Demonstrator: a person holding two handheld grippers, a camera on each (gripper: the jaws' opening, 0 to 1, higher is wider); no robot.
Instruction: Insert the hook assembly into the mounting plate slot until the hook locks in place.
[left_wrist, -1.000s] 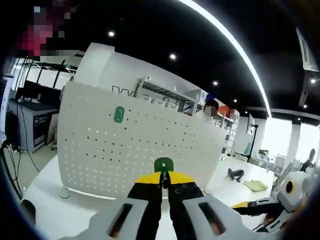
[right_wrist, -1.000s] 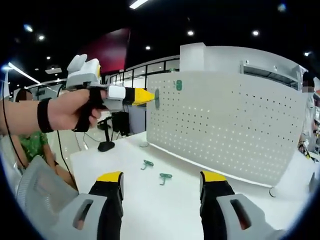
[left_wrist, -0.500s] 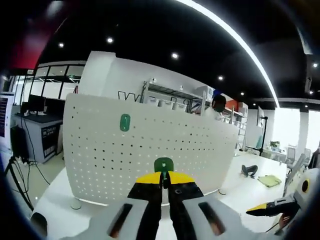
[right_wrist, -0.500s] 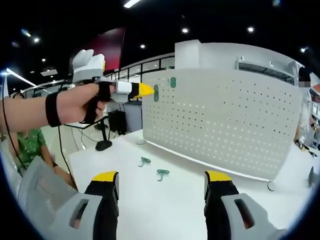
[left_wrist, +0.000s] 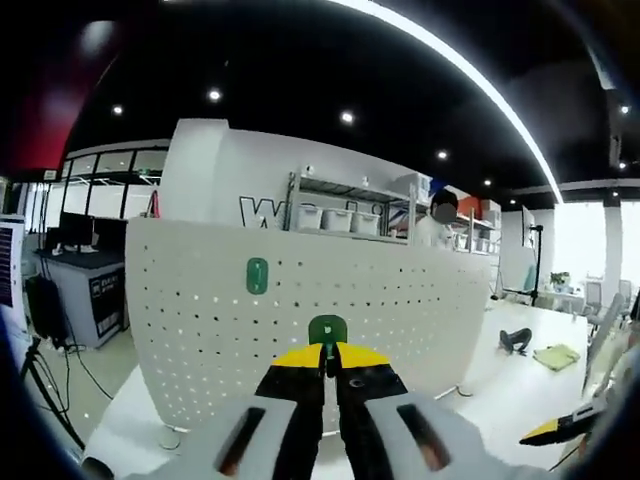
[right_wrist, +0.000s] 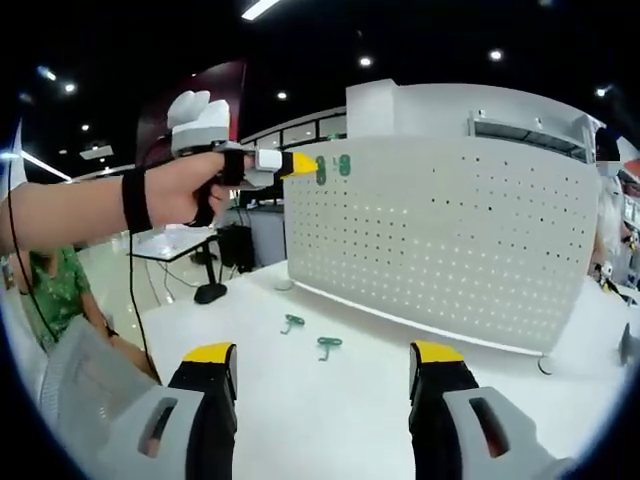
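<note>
Left gripper (right_wrist: 305, 164), fingers pinching a green hook (left_wrist: 327, 329), has closed on the pegboard (right_wrist: 450, 240) beside a mounted hook (right_wrist: 343, 165); right fingers (right_wrist: 213, 352) spread, idle over desk (right_wrist: 330, 400).

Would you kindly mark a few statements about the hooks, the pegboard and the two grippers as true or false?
1. The left gripper is shut on a green hook. True.
2. The right gripper holds a green hook. False: its jaws stand open with nothing between them.
3. A green hook already sits on the white pegboard near its top edge. True.
4. Two green hooks lie on the white table in front of the pegboard. True.
5. The pegboard lies flat on the table. False: it stands upright on the table.
</note>
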